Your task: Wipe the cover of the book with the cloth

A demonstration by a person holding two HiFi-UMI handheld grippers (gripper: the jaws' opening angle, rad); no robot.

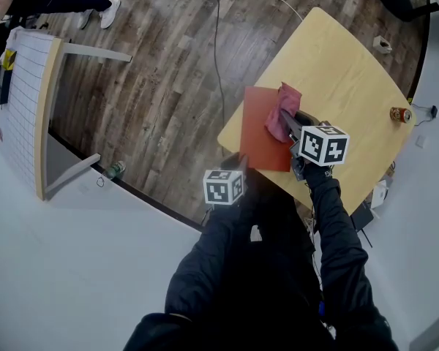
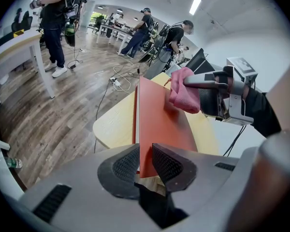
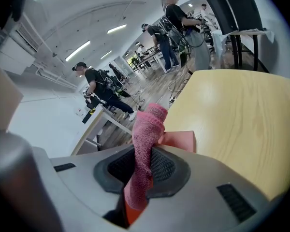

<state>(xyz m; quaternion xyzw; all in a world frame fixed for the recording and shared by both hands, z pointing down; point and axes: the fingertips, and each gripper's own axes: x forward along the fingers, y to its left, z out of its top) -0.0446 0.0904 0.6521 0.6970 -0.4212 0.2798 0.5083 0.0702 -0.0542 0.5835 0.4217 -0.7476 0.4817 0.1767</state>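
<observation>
A thin red book [image 1: 265, 126] lies on the light wooden table [image 1: 351, 72], its near end over the table's corner. My left gripper [image 2: 145, 162] is shut on the book's [image 2: 159, 120] near edge, the cover pinched between both pads. My right gripper [image 3: 144, 166] is shut on a pink cloth [image 3: 146, 149], which hangs bunched from its jaws. In the head view the cloth [image 1: 282, 114] rests on the book's far right part, under the right gripper [image 1: 298, 126]. A corner of the book [image 3: 180, 139] shows behind the cloth.
A small can [image 1: 401, 114] stands near the table's right edge and a small white object [image 1: 382, 44] at its far side. A cable [image 1: 218, 42] runs over the wood floor. A white table [image 1: 29, 101] stands at left. Several people stand in the room behind.
</observation>
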